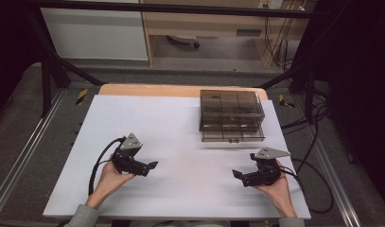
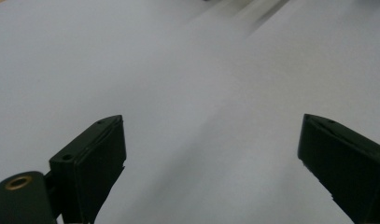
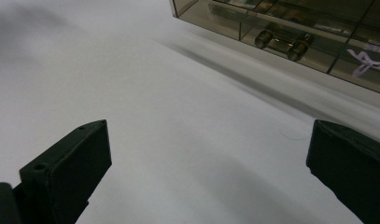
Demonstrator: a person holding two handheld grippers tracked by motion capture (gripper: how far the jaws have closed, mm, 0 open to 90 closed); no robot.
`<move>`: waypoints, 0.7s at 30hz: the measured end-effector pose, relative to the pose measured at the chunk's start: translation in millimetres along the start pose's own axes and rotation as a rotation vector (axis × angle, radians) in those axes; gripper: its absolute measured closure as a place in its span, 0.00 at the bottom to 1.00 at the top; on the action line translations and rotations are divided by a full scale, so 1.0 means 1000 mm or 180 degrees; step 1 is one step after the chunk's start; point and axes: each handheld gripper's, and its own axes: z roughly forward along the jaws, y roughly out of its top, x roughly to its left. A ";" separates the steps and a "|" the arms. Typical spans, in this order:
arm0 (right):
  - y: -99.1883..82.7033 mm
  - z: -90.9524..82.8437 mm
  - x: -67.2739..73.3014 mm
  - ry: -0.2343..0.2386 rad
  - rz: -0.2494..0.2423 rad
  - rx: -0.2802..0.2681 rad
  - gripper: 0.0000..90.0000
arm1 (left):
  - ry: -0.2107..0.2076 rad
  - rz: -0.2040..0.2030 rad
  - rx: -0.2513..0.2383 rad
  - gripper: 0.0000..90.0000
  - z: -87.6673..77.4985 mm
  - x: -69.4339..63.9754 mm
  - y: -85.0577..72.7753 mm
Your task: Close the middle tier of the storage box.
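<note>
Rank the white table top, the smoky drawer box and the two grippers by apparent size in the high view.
1. White table top, largest by far.
2. Smoky drawer box.
3. Left gripper and right gripper: they look about alike, so no ranking between them.

Overhead camera; two low table-skimming [image 1: 180, 142] cameras

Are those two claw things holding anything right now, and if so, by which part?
Nothing is held. The left gripper and the right gripper both stand open over the bare white table, apart from the smoky plastic drawer box.
</note>
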 end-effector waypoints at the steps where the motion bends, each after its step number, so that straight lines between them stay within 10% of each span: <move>1: 0.000 0.000 0.000 -0.0010 0.0001 -0.0003 0.01 | 0.0012 -0.0003 -0.0005 0.08 -0.001 0.001 -0.001; 21: 0.011 -0.001 -0.007 -0.0083 0.0041 -0.0032 0.09 | 0.0146 -0.0067 -0.0106 0.08 -0.027 0.011 -0.019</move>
